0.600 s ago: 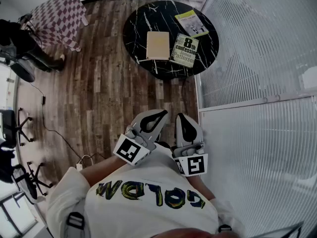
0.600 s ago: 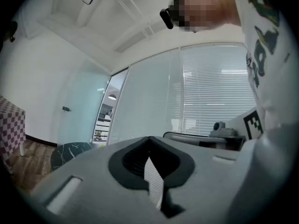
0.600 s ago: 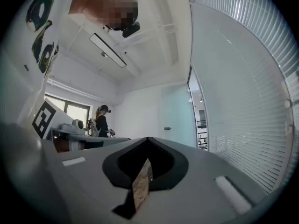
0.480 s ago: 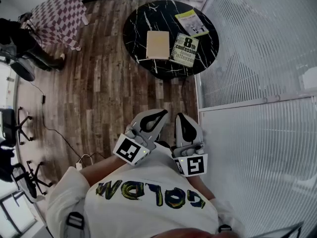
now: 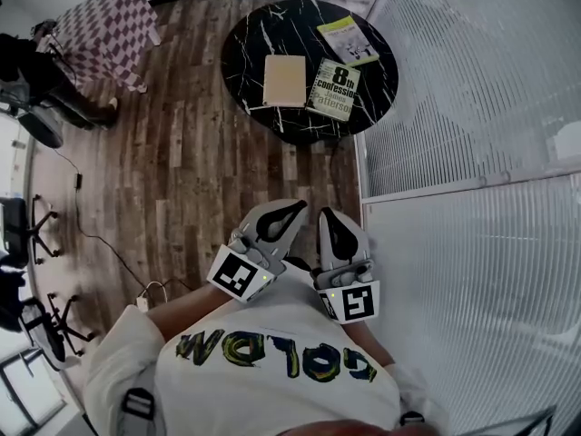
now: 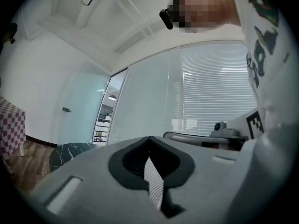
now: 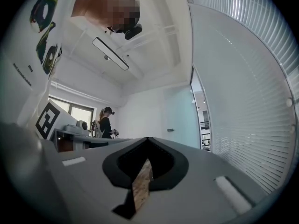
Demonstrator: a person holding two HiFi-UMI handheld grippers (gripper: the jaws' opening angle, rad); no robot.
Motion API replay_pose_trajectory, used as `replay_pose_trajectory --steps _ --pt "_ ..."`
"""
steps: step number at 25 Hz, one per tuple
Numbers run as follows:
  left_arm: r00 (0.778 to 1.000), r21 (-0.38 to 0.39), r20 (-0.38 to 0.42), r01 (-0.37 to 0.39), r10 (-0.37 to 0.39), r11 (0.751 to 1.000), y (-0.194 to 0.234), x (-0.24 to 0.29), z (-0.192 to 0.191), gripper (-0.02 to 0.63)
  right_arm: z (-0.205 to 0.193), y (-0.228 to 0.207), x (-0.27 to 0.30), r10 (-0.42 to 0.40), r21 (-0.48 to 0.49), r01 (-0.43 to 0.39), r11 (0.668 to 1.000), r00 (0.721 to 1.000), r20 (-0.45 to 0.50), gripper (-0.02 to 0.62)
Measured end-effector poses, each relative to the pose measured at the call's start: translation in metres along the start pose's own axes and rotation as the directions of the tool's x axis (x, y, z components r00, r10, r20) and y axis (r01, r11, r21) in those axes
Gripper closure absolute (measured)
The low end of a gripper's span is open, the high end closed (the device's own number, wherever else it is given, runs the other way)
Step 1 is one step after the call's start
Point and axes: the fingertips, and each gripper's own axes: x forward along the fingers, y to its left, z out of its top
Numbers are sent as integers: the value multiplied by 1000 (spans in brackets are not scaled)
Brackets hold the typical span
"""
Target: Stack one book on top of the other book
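In the head view three books lie on a round black marble table (image 5: 250,39): a plain tan book (image 5: 285,81), a black-and-white "8th confession" book (image 5: 334,89) to its right, and a yellow-green book (image 5: 348,41) at the far right. Both grippers are held close to my chest, far from the table. My left gripper (image 5: 290,211) is shut with nothing in it. My right gripper (image 5: 330,220) is shut too and empty. In the left gripper view the closed jaws (image 6: 150,139) point level at a glass wall; the right gripper view shows its closed jaws (image 7: 148,139) the same way.
A checkered-cloth table (image 5: 102,33) stands at the far left on the wood floor. Office chairs (image 5: 27,230) and a cable (image 5: 95,234) lie along the left side. A ribbed glass partition (image 5: 472,107) runs down the right. A person (image 7: 105,122) stands in the distance.
The table and books have shifted slightly up and left in the head view, as my head moved a little. The grippers have stayed in place, still shut.
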Motion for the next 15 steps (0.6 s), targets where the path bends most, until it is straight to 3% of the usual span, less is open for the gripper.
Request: replay_pose_trajectory --steps 15 --pt "998 -13 -32 -55 54 998 -5 -3 -16 604 -12 -6 -7 14 34 -13 999 1000 -25 592"
